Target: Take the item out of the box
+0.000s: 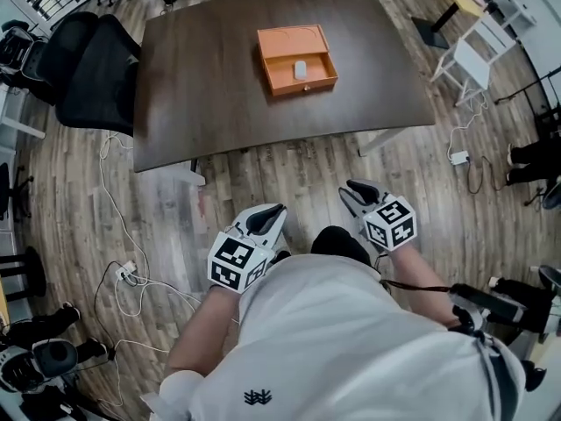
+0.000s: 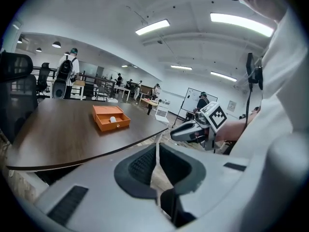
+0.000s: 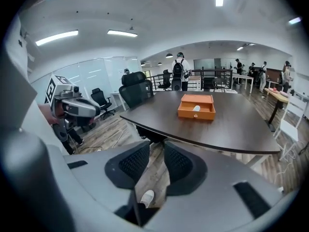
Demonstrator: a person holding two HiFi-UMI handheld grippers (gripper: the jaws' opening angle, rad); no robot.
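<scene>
An open orange box (image 1: pixel 296 60) lies on the dark brown table (image 1: pixel 219 77), far ahead of me. A small white item (image 1: pixel 300 69) rests inside it. The box (image 2: pixel 111 117) and item (image 2: pixel 113 119) also show in the left gripper view, and the box (image 3: pixel 196 107) with its item (image 3: pixel 196 108) in the right gripper view. Both grippers hang over the wooden floor, short of the table's near edge. My left gripper (image 1: pixel 277 210) (image 2: pixel 157 148) is shut, empty. My right gripper (image 1: pixel 351 188) (image 3: pixel 156 147) stands open with nothing between its pads.
Black office chairs (image 1: pixel 88 68) stand at the table's left. A white chair (image 1: pixel 469 60) stands to its right. Cables and a power strip (image 1: pixel 127 273) lie on the floor at my left. People (image 3: pixel 179 71) stand far behind the table.
</scene>
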